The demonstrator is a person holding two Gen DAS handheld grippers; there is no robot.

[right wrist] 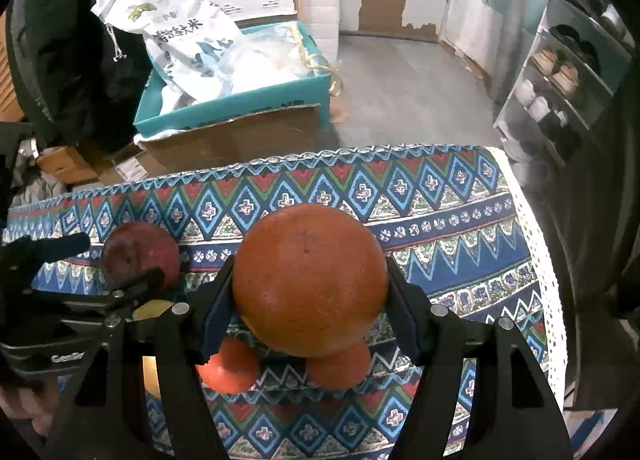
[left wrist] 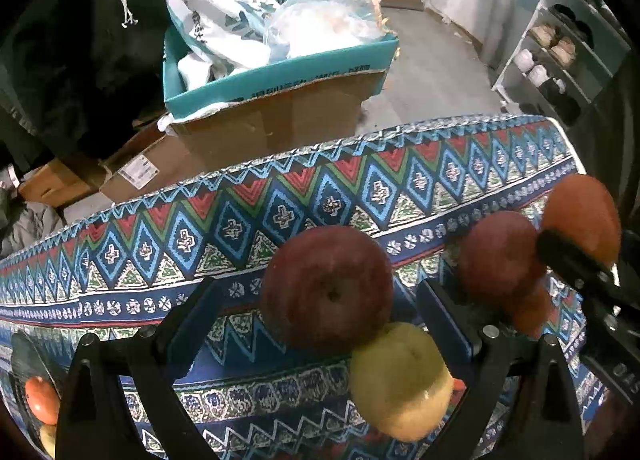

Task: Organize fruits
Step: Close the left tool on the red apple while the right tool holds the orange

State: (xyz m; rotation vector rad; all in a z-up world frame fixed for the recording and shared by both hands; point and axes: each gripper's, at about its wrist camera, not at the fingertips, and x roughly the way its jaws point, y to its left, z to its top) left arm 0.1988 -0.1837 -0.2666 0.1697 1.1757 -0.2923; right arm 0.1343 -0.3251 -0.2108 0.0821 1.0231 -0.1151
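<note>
Fingers (right wrist: 222,300) of the right gripper (right wrist: 308,300) clamp a big orange (right wrist: 310,280) from both sides, holding it above the patterned cloth (right wrist: 460,219). The tool tilts steeply down toward the table. Under the orange lie two smaller oranges (right wrist: 228,370), one at lower left and one at lower right, both resting on the cloth. At the bottom left corner of the right view part of a hand (right wrist: 24,408) shows.

In the left view, the left gripper (left wrist: 320,320) also points steeply down, its jaws spread wide and pressing on nothing. A red apple (left wrist: 326,288) sits on the cloth between them, apart from both fingers. A lemon (left wrist: 400,380) lies nearer the camera, touching the apple's lower right side. Past the right finger rests a second apple (left wrist: 500,256), and beyond it the clamped orange appears with the right gripper's black finger across it. At the lower left edge, a dark bowl (left wrist: 24,348) holds more fruit.

Behind the table stands a cardboard box (left wrist: 280,115) with a teal tray (left wrist: 280,71) of bags on top. A shoe rack (left wrist: 560,59) stands at far right.
</note>
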